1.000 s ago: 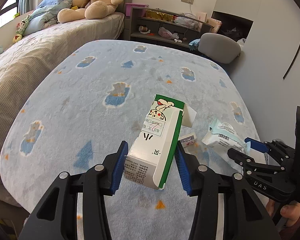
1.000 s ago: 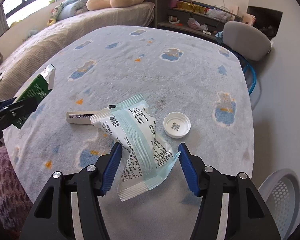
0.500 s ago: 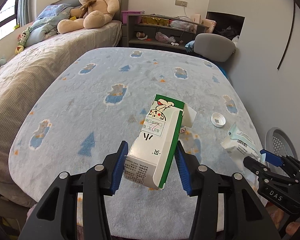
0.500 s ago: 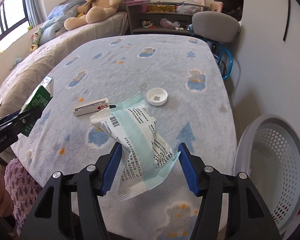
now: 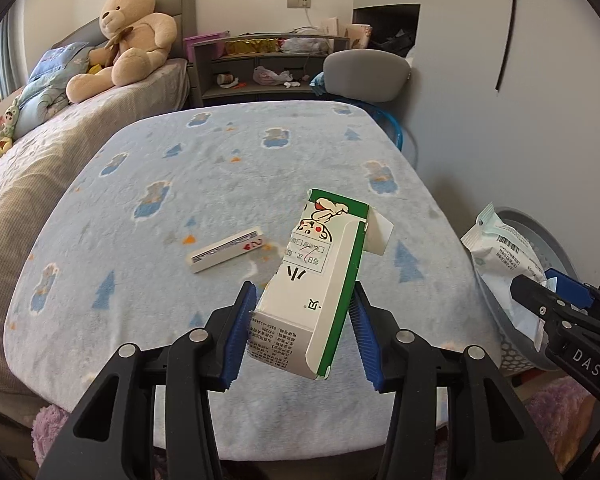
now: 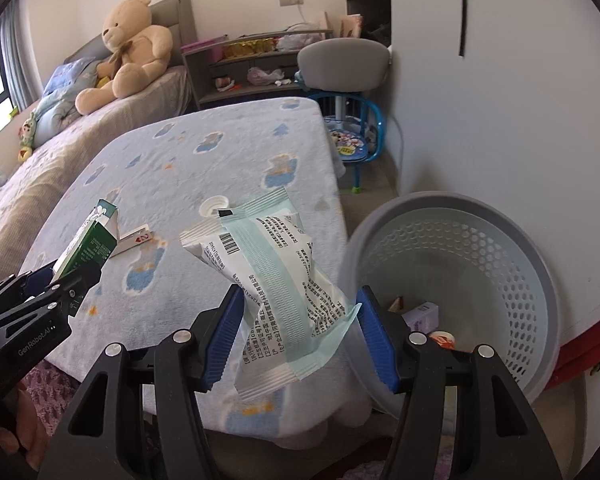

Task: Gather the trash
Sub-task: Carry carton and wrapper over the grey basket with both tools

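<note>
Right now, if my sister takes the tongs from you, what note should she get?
Left tongs: shut on the green-and-white carton, lifted above the blue blanket.
Right tongs: shut on the white-and-teal wrapper, held near the rim of the gray basket, not yet over its opening.
Done: some trash already lies in the basket's bottom.
Left: drop the wrapper in, then the carton. The small card box and the white cap lie on the blanket, so fetch those too.

Your right claw (image 6: 298, 334) has the open basket (image 6: 540, 280) at 3 o'clock; the blanket-covered counter (image 6: 220, 160) edge crowds 9 o'clock
</note>
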A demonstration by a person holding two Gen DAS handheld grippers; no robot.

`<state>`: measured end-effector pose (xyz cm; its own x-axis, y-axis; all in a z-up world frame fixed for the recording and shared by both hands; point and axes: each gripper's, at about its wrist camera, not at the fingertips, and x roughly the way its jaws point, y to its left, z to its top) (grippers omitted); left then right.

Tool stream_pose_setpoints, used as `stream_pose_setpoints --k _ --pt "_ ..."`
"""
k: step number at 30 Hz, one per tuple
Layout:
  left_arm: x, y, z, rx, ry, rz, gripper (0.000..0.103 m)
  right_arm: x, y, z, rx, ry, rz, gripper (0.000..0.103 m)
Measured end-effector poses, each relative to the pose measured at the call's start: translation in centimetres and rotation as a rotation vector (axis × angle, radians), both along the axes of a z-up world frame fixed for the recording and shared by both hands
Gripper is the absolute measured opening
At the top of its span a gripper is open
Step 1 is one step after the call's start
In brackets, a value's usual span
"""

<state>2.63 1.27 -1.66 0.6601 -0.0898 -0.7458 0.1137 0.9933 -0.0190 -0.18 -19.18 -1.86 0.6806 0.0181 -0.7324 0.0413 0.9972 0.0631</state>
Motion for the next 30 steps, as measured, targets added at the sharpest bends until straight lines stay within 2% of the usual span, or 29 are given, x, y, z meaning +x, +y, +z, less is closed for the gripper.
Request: stream_pose_setpoints --k 10,18,25,30 --pt "0.5 -9.8 0.6 0.004 -0.012 -0.161 0.046 -2.0 -8.5 -0.1 0.017 -0.006 -0.164 0.057" --pt "1.4 -16.2 -0.1 0.013 0.012 -0.276 0.046 -2.9 -14.3 -0.4 0.041 -0.010 -0.281 0.057" --pt "3.0 -19.9 -1.4 0.007 0.053 -0.338 0.046 -2.4 -16.8 -1.3 0.054 0.005 -0.324 0.058" --pt "3.2 -21.5 -1.5 0.010 0.044 -0.367 0.048 -1.9 -17.7 -1.6 0.056 0.008 -0.330 0.059"
